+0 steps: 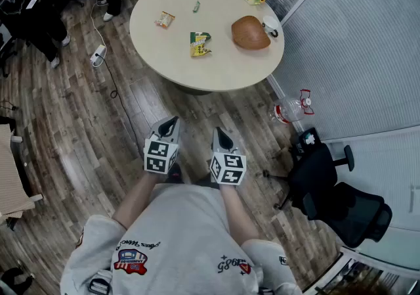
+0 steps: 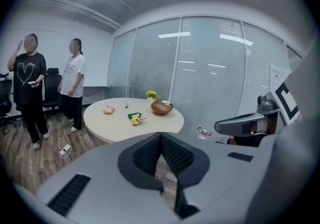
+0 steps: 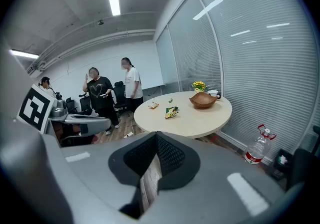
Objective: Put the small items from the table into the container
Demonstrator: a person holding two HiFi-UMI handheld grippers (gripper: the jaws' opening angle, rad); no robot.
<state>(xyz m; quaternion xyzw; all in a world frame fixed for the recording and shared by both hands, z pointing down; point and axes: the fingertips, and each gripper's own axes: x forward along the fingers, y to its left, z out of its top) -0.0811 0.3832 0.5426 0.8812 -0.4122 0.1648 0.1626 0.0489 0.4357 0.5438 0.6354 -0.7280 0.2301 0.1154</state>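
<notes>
Not started, by the look of it. Left gripper (image 1: 168,122) and right gripper (image 1: 222,133) side by side over bare floor, each pressed together with nothing between its jaws. Table (image 1: 164,57) well ahead of both tips. Still lying on it: green-yellow packet (image 1: 200,44) dead ahead between the two, orange packet (image 1: 165,20) and small green item (image 1: 196,6) beyond. Brown bowl (image 1: 250,33), the likely container, ahead-right of the right gripper; nothing visible inside. All three left to move.
</notes>
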